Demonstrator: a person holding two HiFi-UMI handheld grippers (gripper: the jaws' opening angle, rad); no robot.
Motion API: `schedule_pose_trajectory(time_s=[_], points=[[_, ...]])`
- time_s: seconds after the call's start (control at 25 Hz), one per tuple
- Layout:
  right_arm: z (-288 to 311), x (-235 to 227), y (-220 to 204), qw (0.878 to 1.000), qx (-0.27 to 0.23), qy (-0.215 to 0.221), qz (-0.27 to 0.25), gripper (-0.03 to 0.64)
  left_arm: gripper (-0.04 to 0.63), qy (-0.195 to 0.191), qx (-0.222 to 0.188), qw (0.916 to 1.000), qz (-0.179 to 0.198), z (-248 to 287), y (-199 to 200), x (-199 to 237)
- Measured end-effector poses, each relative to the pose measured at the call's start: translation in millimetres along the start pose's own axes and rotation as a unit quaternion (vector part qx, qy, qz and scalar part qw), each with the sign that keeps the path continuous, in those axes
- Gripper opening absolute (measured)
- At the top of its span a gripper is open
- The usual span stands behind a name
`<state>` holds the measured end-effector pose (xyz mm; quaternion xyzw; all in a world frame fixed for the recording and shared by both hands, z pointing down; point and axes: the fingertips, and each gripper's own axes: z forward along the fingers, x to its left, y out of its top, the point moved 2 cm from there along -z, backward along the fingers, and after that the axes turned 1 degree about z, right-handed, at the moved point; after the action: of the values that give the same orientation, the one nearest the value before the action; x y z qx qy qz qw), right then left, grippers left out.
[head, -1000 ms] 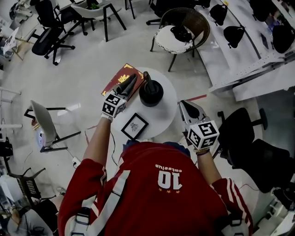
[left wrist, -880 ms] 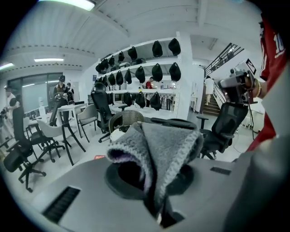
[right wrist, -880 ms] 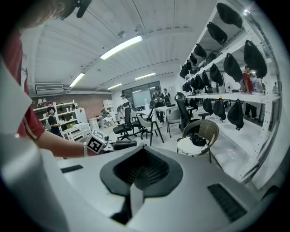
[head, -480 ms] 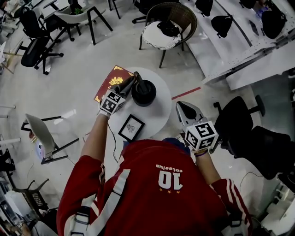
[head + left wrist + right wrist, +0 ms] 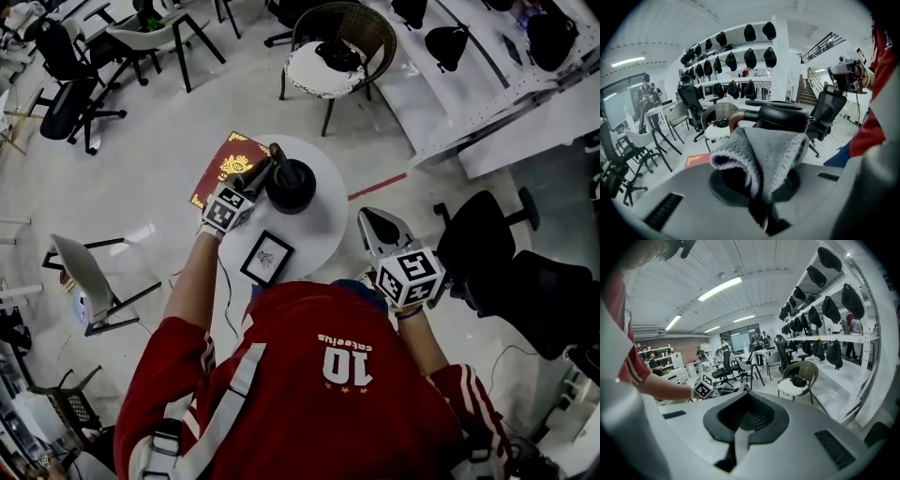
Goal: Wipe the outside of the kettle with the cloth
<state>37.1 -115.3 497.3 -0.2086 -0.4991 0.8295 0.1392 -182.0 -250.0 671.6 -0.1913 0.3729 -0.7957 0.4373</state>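
The left hand-held gripper (image 5: 261,171) sits at the end of a straight, outstretched bare forearm, reaching up the frame from the person's red sleeve. Its jaws are pinched on a grey cloth (image 5: 764,150), which bunches up over their tips. The cloth hangs right in front of the black kettle (image 5: 291,186). It is at the kettle's left side, but no view shows whether they touch.

The right hand-held gripper (image 5: 373,221) is held close to the body with a bent elbow, at the right of the frame. Its jaws are pressed together with nothing between them. It hovers beyond the lower right edge of the round white tabletop (image 5: 326,228), well apart from the kettle.

The kettle stands in the upper left part of the tabletop, near the rim. Just beside it, a red book (image 5: 223,167) lies over the upper left edge and sticks out past it. A framed picture (image 5: 266,258) lies near the lower left edge. The tabletop to the right of the kettle is bare.

Pale floor surrounds it. A wicker chair (image 5: 339,47) stands at upper centre, and a black office chair (image 5: 487,246) at the right.
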Motion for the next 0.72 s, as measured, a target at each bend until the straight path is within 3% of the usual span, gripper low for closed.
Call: schedule_pose_trajectory(time_s=[0.72], points=[[-5.1, 22.9, -9.2, 1.0, 0.002, 0.021, 0.001, 0.017, 0.046, 0.014, -0.066, 0.9953, -0.069, -25.1, 3.0, -22.8]])
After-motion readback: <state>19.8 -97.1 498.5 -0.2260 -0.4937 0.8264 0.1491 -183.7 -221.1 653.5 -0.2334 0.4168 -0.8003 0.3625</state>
